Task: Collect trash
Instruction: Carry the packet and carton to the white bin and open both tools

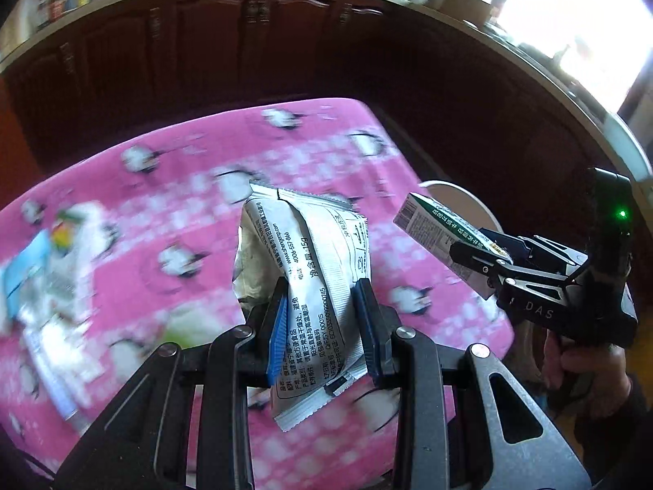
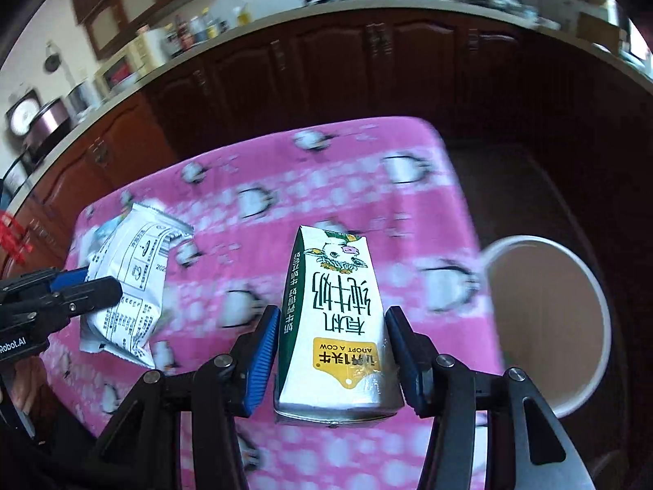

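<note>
Trash is held in both of your grippers, above the pink penguin-print tablecloth (image 1: 171, 204). Your left gripper (image 1: 322, 326) has its blue pads (image 1: 277, 335) pressed onto a crumpled silver snack wrapper (image 1: 302, 277), which stands up between the pads and clear of the cloth. Your right gripper (image 2: 332, 351) is clamped on a green-and-white milk carton (image 2: 334, 314), pads against its two side faces, printing upside down to the camera. A white paper bowl (image 2: 587, 286) sits just beyond the table's right edge, near the carton. More wrappers (image 1: 45, 269) lie blurred at the cloth's left side. Dark wood cabinets (image 2: 326, 77) run behind the table.
</note>
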